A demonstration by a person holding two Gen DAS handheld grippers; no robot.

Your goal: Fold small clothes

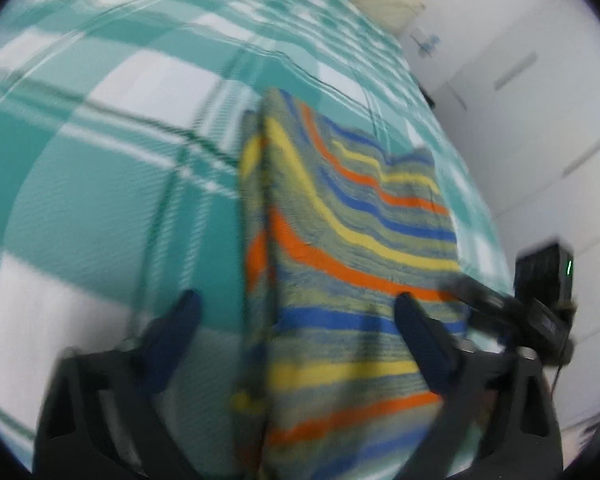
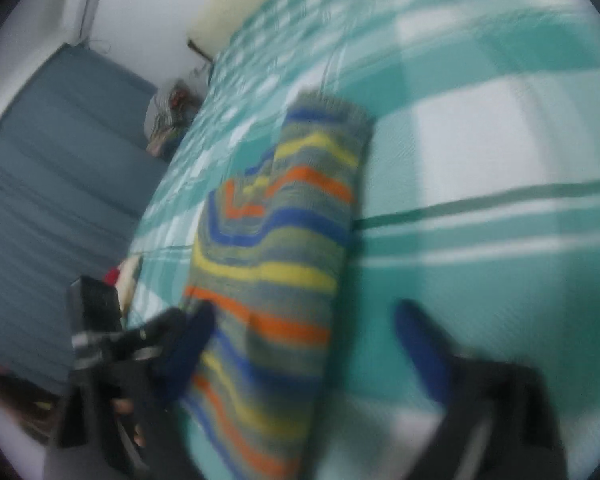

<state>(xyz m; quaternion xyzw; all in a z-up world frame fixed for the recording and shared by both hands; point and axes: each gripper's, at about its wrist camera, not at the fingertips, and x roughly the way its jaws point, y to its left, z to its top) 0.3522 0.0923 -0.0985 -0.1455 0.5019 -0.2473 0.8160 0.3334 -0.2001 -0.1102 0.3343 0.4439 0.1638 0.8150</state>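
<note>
The striped garment (image 1: 352, 248) lies folded lengthwise into a narrow strip on the checked bed (image 1: 100, 200), and both the left tongs (image 1: 298, 320) and the right tongs (image 2: 304, 328) hover spread wide over its near end, gripping nothing, probably to take it for a crosswise fold.

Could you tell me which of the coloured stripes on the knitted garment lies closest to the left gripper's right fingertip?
An orange stripe on the striped garment: it runs down to the right fingertip of the left gripper, while the nearest blue and yellow stripes sit lower.
</note>
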